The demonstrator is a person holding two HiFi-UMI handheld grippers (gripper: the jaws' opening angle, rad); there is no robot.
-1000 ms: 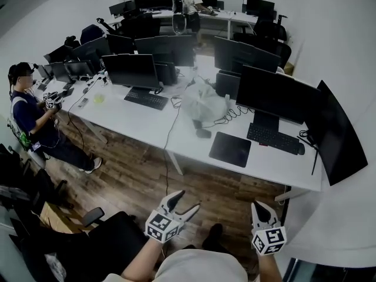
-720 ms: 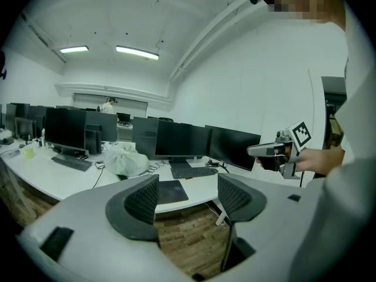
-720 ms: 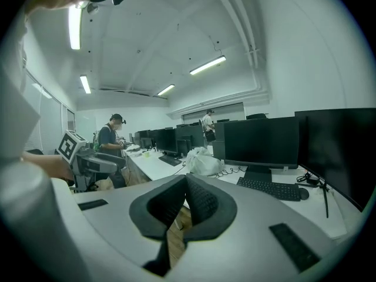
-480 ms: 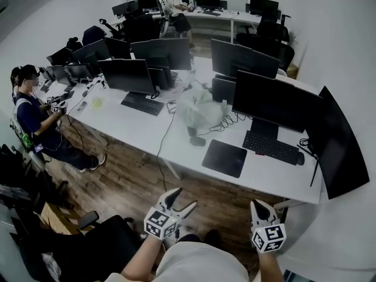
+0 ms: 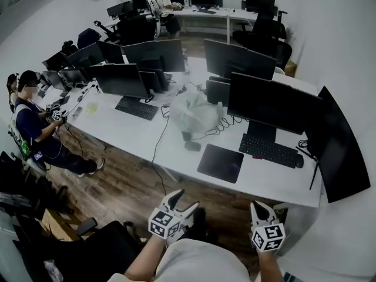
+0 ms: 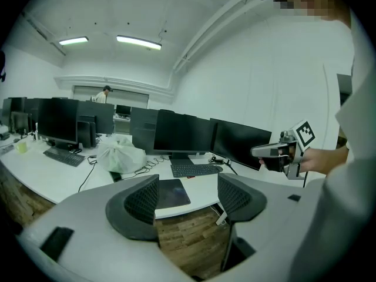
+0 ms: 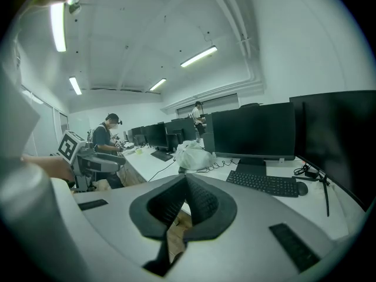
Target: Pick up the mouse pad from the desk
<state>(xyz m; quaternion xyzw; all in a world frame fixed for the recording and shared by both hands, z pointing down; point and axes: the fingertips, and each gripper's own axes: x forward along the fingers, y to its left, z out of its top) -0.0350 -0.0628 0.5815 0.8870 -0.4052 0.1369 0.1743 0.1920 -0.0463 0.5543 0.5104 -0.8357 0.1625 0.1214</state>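
Closest to you, your left gripper hangs over the wood floor with its jaws spread wide. They hold nothing and touch nothing. In the left gripper view the gap between the pads frames only floorboards and the desk edge. Your right gripper is pinched closed and empty; in its own view the two pads meet at the tips.

Both grippers are short of the desk. The mouse pad lies flat near the front edge of that desk, ahead of you and between the two grippers' lines, untouched. A small dark object sits just beside its far left corner. Behind the pad on the right are the keyboard and the mouse, then the monitor. A white plastic bag sits further back to the left. A seated person is at the far left of the long desk.

Against a second ago, the pad has slid lower and leftward in your head view. Your left jaws are as wide as before, and your right jaws are still closed.
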